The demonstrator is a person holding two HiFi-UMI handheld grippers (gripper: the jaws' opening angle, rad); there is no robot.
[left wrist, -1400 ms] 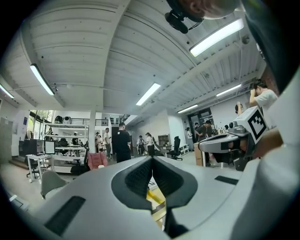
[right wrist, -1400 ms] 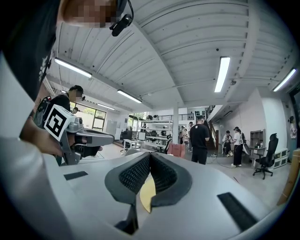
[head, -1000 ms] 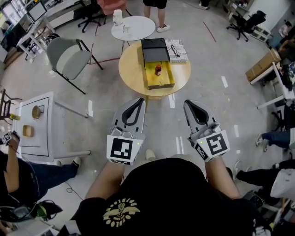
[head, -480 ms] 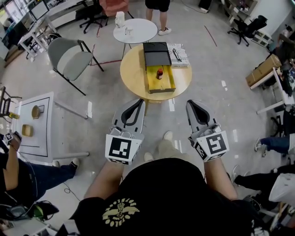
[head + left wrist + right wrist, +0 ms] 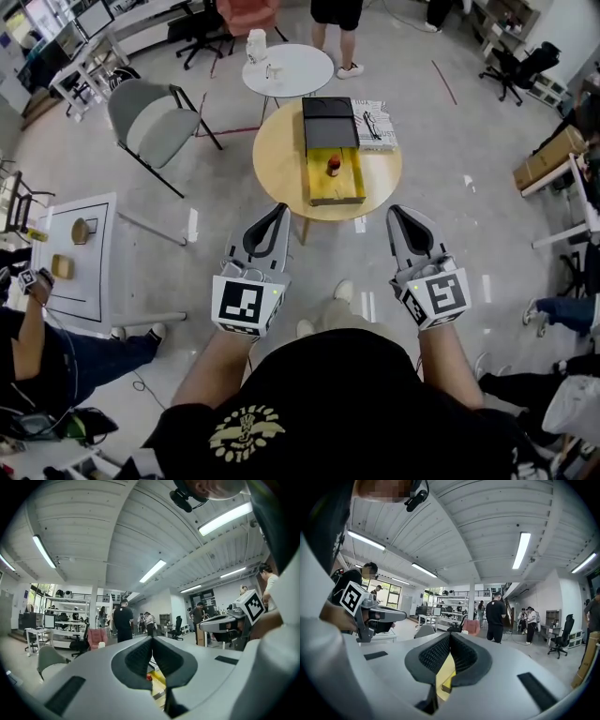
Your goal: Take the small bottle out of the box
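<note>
In the head view, 1 small bottle [image 5: 333, 167] is seen upright in 1 yellow box [image 5: 319, 190] on 1 round table [image 5: 277, 155]. The left gripper [image 5: 279, 211] and right gripper [image 5: 397, 214] are held well short of it, both clenched on nothing. In the left gripper view, only a red sliver of the bottle is shown below the closed jaws. In the right gripper view, the bottle is hidden and only a strip of the box is seen.

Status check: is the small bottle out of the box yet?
Not yet. Done: the box sits open on the round table, with its black lid lying behind it. In hand: nothing. The left hand-held gripper and right hand-held gripper are both shut and empty, held short of the table. Left: reach in, grip the small bottle standing in the box, and lift it out.
</note>
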